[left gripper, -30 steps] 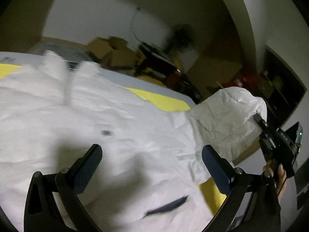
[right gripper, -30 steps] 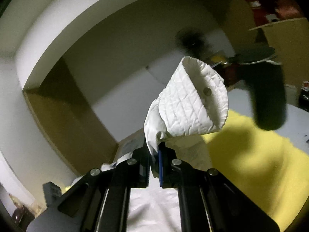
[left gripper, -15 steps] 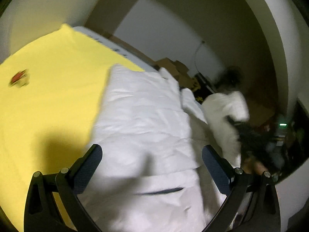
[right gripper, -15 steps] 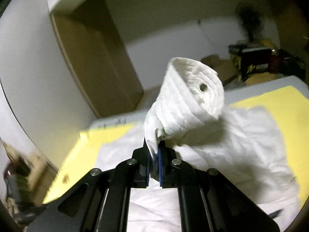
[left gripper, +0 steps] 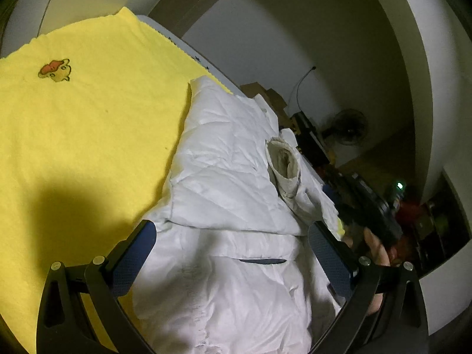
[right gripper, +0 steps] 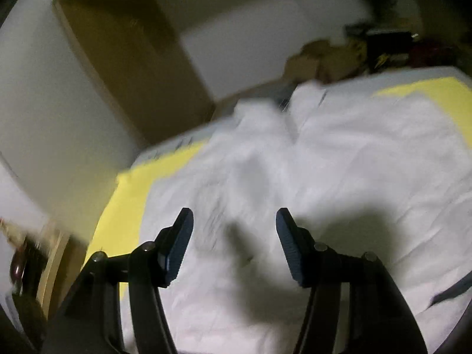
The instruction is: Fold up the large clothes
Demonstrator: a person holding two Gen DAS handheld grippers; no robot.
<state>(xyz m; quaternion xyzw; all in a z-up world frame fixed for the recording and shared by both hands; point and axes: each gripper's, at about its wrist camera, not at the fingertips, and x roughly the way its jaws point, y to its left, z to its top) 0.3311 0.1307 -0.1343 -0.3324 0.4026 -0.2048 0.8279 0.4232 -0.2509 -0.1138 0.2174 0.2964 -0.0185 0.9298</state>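
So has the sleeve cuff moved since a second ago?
Yes. The sleeve cuff now lies across the white jacket instead of hanging past its edge. The right gripper, its jaws just opened, no longer holds it.

Your white quilted jacket [left gripper: 224, 177] lies crumpled, one sleeve [left gripper: 284, 165] folded across it, cuff toward twelve o'clock.

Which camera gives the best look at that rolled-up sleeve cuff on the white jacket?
The left wrist view: the cuff lies sharp, its opening showing, on the white jacket. The right wrist view is blurred; no cuff can be made out there.
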